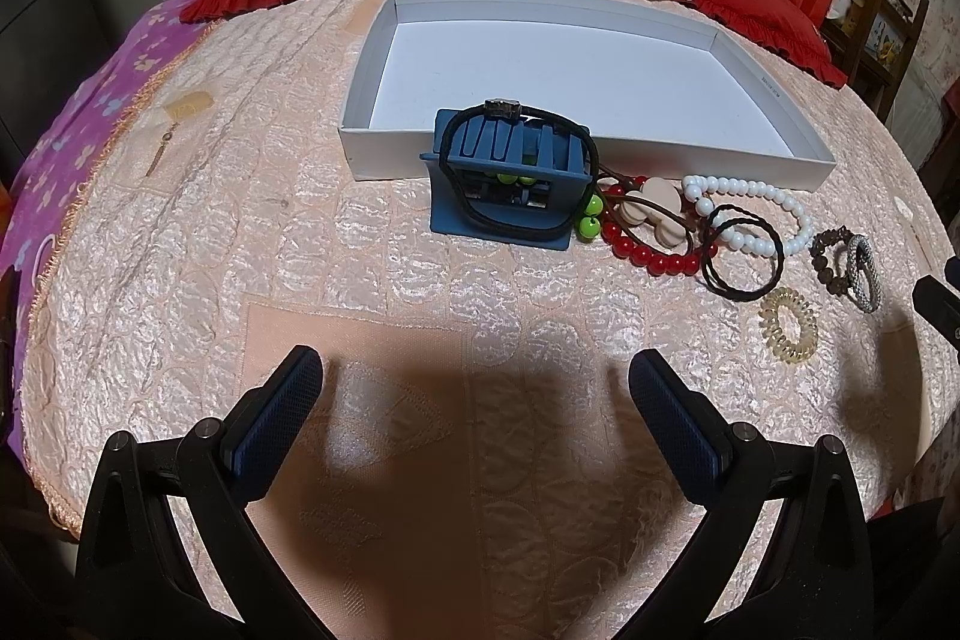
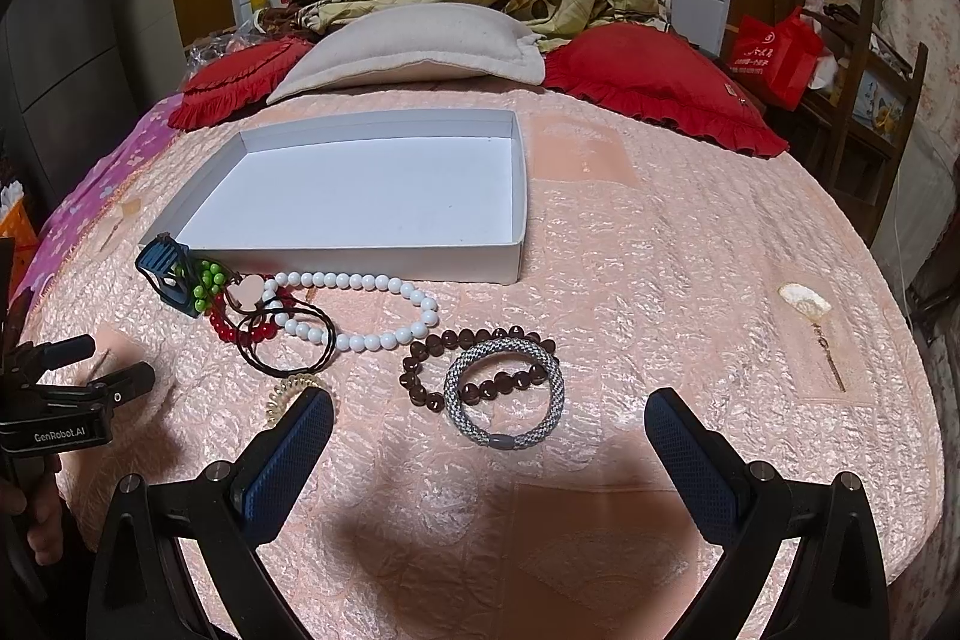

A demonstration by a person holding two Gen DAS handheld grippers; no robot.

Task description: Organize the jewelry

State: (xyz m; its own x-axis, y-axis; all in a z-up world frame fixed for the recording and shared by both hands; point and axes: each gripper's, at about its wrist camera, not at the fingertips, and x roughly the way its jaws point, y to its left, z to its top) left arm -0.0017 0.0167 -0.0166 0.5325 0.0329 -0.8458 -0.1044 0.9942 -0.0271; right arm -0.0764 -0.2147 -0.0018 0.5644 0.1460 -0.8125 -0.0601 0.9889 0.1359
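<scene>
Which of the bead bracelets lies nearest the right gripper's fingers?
The dark brown bead bracelet, overlapped by the grey woven band; the white bead bracelet and red bead bracelet lie farther off, nearer the white box.

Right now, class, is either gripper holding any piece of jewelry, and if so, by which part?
Nothing is held. The left gripper and the right gripper are both open above the quilt, with no bracelet or hair tie between their fingers.

Warm indoor light fell from above and behind, throwing broad soft shadows of both tools across the shiny bedspread (image 1: 420, 280), which glinted in patches. Both fisheye views bowed strongly, darkening to black corners; the center stayed sharp.
</scene>
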